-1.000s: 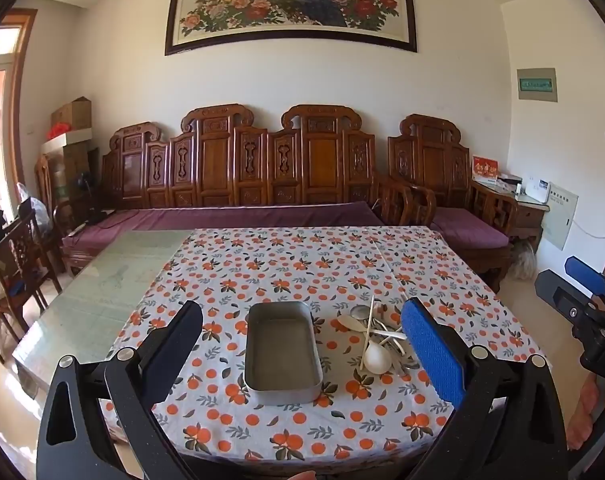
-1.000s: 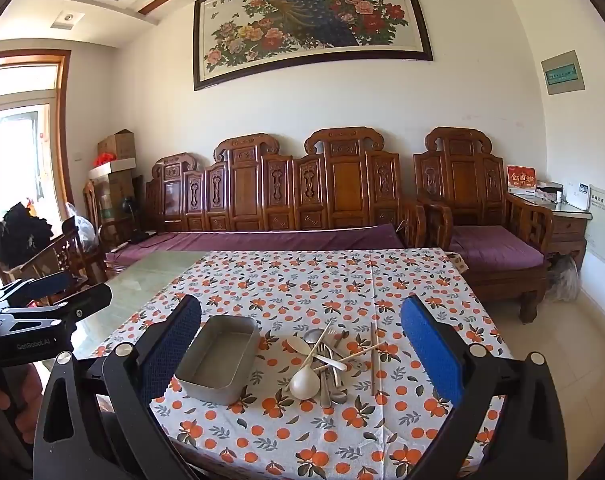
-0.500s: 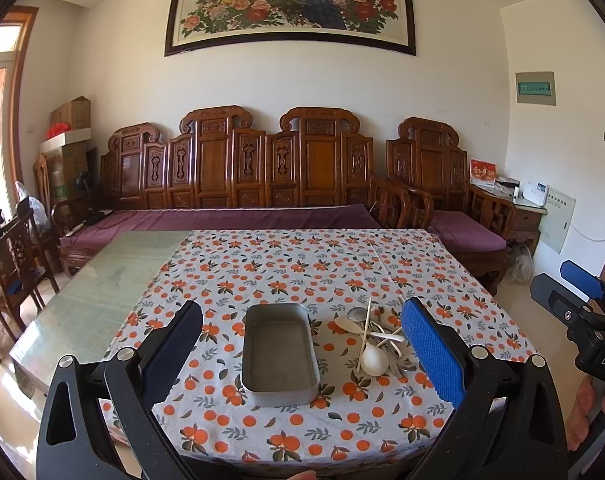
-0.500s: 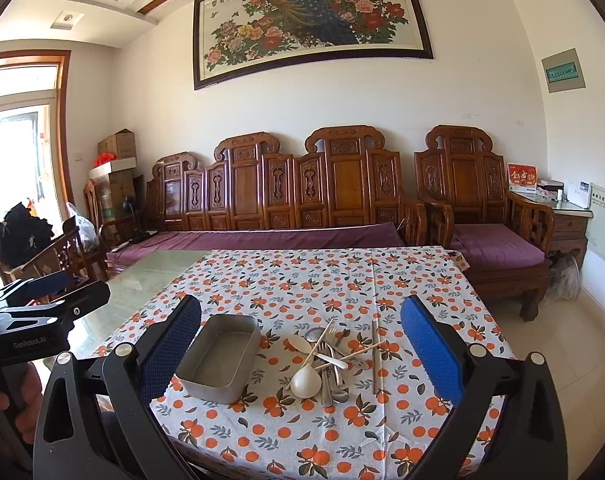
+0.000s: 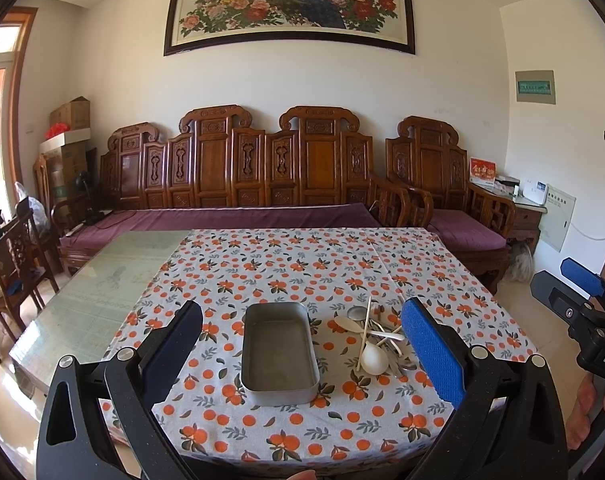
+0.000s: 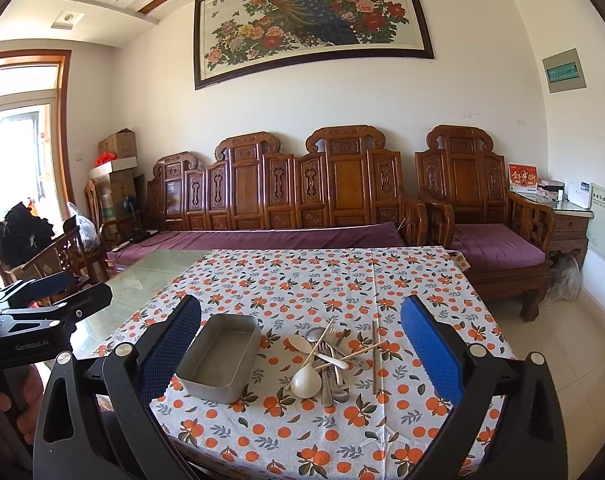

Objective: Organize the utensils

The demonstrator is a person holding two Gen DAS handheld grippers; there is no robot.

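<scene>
Both tools spread wide, empty: left tool (image 5: pixel 302 344), right tool (image 6: pixel 302 340). Utensil pile (image 6: pixel 330 364) is tangled beside the metal tray (image 6: pixel 218 360). Pinching one chopstick could drag its neighbours.

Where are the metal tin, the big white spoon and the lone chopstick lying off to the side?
Metal tin (image 6: pixel 216 362): right wrist view, bare floor.
White spoon (image 6: pixel 305 381): right wrist view, bowl.
Lone chopstick (image 6: pixel 374 360): right wrist view, mid-shaft.

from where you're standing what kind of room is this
Most likely a home living room that doubles as a dining space. A long carved wooden sofa with purple cushions lines the wall under a framed peacock painting, and a table with an orange-print tablecloth stands in front.
</scene>
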